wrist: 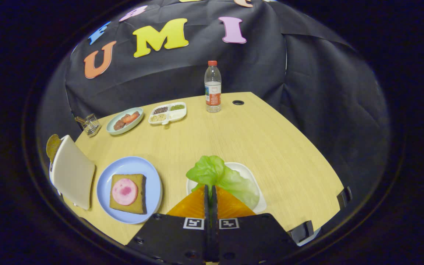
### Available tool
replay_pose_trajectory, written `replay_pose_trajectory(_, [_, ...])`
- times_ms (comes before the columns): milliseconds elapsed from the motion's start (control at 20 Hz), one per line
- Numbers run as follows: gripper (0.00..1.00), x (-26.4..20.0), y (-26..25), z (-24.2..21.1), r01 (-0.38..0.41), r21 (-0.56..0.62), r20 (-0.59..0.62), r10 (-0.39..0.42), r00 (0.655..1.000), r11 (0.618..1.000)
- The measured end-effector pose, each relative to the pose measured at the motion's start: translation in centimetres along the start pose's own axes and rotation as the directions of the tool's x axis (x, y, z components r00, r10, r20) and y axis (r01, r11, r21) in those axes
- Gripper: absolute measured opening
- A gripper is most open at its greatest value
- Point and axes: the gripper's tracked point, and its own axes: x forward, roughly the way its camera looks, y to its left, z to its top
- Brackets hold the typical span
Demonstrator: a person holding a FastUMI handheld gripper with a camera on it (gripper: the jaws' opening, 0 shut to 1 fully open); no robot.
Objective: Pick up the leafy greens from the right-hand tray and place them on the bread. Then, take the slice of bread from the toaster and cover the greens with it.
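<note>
The tongs (210, 191) are closed, their two fingers pressed together with a green strip of the greens (219, 176) showing in the thin slit between them; both fingers clamp the leaf at its near edge. The greens spread ahead of the fingertips and off to the right, over the white tray (250, 171) on the surface (271, 140). Whether the leaf is lifted clear of the tray or resting on it cannot be told.

Left of the tongs, just beside the tray, sits a blue plate (153, 184). On it lies a square slice of bread (140, 200) with a round pink slice of meat (124, 191) on top. Further left, at the surface's edge, stands the white toaster (73, 175), with a brown slice (52, 146) sticking up behind its top.

Beyond, toward the far side of the surface: a small wire rack (89, 124), a pale green dish (124, 120) holding reddish and brown food, a white divided dish (168, 112) with seeds or grains in its compartments, and an upright bottle (212, 87) with a red cap. A dark round hole (238, 102) shows in the surface just right of the bottle.
</note>
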Motion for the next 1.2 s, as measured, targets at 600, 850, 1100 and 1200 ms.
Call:
replay_pose_trajectory(600, [0.0,-3.3,9.3,-0.3,-0.051,-0.119,0.061,0.059,0.996,0.992])
replay_pose_trajectory(850, [0.0,-2.7,14.4,-1.6,-0.101,-0.155,0.048,0.109,0.993,0.983])
replay_pose_trajectory(1100, [0.0,-0.8,18.9,-3.4,-0.183,-0.113,-0.022,0.182,0.983,0.977])
replay_pose_trajectory(1200, [0.0,0.4,19.8,-4.2,-0.183,-0.114,-0.042,0.179,0.983,0.977])
